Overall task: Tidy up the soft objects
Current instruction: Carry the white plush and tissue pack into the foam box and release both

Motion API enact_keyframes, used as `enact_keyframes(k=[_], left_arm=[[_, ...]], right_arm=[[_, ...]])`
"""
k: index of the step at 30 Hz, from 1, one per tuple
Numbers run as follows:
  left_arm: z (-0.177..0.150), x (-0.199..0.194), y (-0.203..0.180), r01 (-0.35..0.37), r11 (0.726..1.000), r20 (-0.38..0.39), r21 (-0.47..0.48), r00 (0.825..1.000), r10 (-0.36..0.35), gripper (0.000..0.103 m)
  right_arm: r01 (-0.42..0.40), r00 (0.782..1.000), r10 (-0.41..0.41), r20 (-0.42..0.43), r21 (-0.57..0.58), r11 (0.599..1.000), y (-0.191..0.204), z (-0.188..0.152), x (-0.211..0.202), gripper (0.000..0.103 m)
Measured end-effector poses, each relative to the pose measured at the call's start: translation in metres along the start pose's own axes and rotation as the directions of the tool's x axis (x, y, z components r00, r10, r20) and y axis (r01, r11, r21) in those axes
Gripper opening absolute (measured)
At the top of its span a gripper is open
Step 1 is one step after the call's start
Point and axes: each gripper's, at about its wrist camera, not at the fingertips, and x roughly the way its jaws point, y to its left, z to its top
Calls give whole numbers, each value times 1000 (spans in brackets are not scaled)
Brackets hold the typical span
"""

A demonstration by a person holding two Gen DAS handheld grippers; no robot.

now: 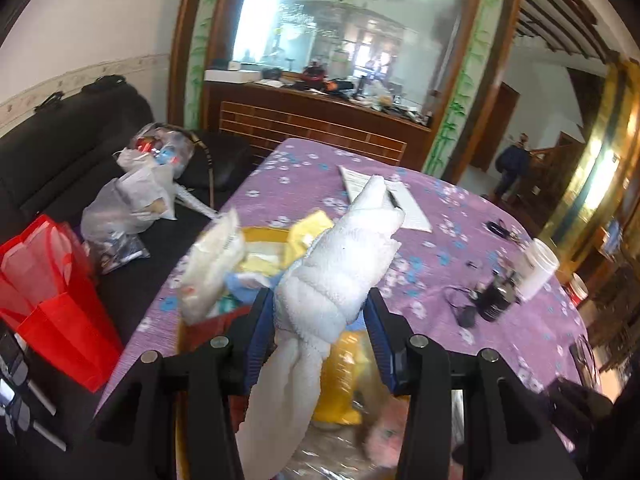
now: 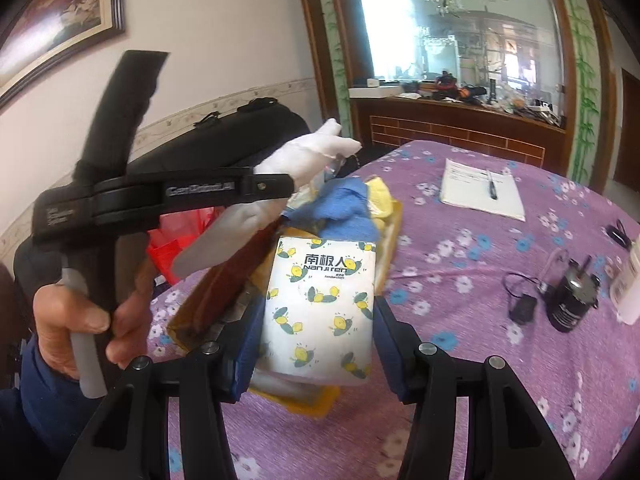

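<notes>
A dining room with a large mirror; a desk (image 2: pixel 500 280) under a purple flowered cloth.
The left tool (image 1: pixel 320 312) is clamped on a rolled white towel (image 1: pixel 340 264), held above the yellow basket (image 2: pixel 394 220) of cloths; the right tool (image 2: pixel 316 320) grips a lemon-printed tissue pack (image 2: pixel 320 300) just over that basket.

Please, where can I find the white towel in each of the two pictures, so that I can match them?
Left wrist view: the white towel fills the lower centre, clamped in the left gripper.
Right wrist view: the same towel is at upper centre-left, sticking out of the left gripper.
Shared landmark: the notepad with a pen on the purple tablecloth.
</notes>
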Motion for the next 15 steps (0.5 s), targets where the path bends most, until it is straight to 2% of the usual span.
enact_keyframes(k=[9, 15], left_arm=[[7, 37, 25, -61, 997, -45, -45, 997, 59, 45], [7, 58, 31, -54, 996, -76, -77, 996, 48, 45]], right_arm=[[0, 999, -1, -32, -24, 1000, 15, 12, 40, 57], [28, 997, -29, -74, -14, 999, 12, 11, 73, 57]])
